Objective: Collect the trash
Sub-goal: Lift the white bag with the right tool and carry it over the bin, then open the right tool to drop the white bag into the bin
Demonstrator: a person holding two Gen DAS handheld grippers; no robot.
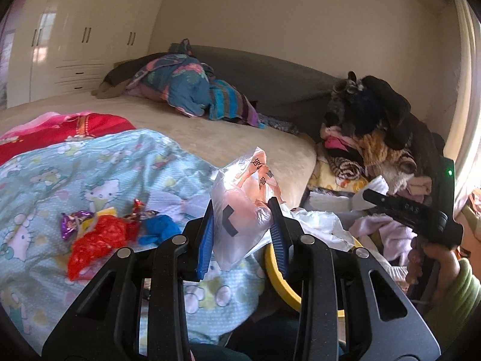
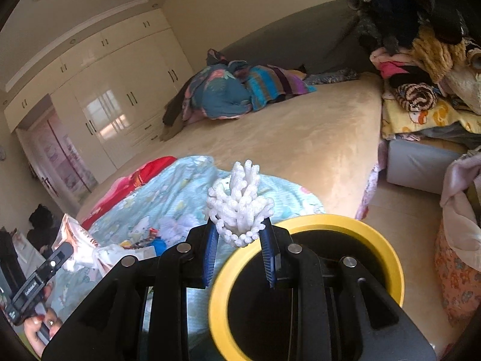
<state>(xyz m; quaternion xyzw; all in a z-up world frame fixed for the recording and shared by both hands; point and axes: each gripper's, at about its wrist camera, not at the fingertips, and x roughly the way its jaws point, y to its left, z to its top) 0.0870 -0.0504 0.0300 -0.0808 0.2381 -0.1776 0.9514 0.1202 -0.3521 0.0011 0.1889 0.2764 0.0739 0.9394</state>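
Observation:
My left gripper [image 1: 242, 215] is shut on a clear and orange plastic bag [image 1: 243, 198], held above the bed's edge. My right gripper [image 2: 239, 225] is shut on a white foam fruit net [image 2: 239, 204], just beyond the rim of a yellow bin [image 2: 381, 240] with a dark inside; the bin's rim also shows in the left wrist view [image 1: 279, 276]. On the light blue cartoon blanket [image 1: 90, 162] lie a red mesh wrapper [image 1: 96, 240], a purple candy wrapper [image 1: 70, 221], a blue crumpled piece [image 1: 157, 230] and white crumpled paper [image 1: 318, 222].
A beige bed [image 2: 285, 138] carries a heap of blue and striped bedding [image 2: 228, 90] at the back. A pile of clothes [image 2: 427, 69] stands at the right. A white wardrobe [image 1: 75, 39] lines the far left wall. A red cloth [image 1: 69, 126] lies beside the blanket.

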